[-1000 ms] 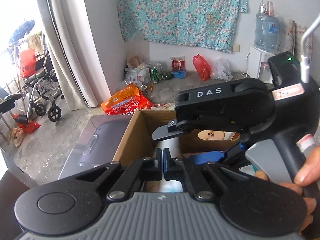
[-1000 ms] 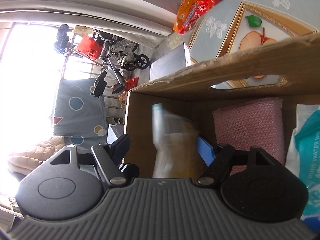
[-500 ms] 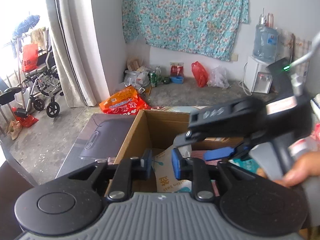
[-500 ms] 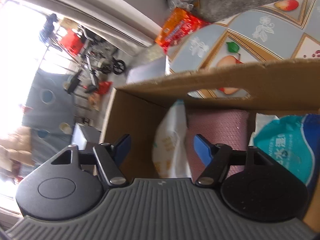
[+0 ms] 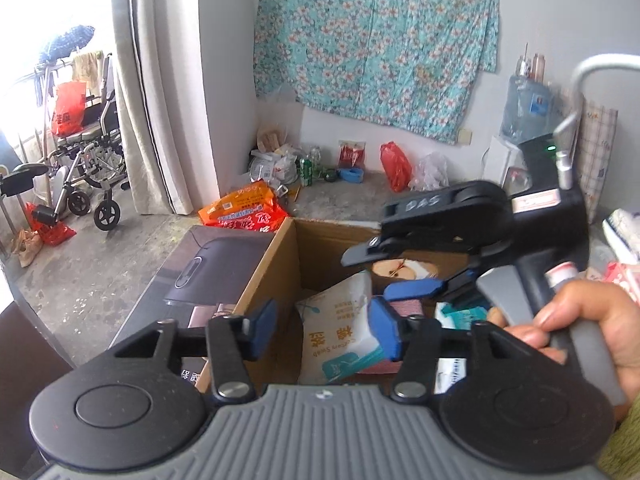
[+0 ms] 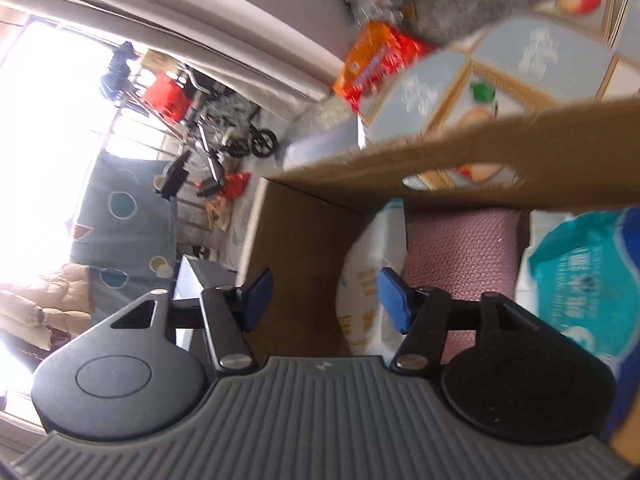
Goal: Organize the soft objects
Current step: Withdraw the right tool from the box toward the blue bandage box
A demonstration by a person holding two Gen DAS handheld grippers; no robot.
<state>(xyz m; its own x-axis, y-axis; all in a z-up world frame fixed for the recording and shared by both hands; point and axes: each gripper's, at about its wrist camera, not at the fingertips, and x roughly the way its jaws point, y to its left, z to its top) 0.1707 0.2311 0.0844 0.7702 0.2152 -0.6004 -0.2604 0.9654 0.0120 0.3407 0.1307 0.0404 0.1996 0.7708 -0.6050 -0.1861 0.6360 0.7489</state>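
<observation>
The left gripper [image 5: 324, 330] is pointed downward and forward, and its jaws have just been opening; the blue pads [image 5: 262, 326] are now held apart, and nothing is pressed between them. The right gripper [image 6: 324, 300] is also tilted downward, with its jaws parted and nothing gripped. In the left wrist view the right gripper [image 5: 390, 270] is seen from the side, and its handle is gripped by a hand [image 5: 580, 320]. A greenish sleeve seems to be worn, though only an edge is visible.

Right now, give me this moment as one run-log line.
left gripper: jaws just opened, empty | right gripper: open, empty | white pack: standing in cardboard box beside pink pack
</observation>
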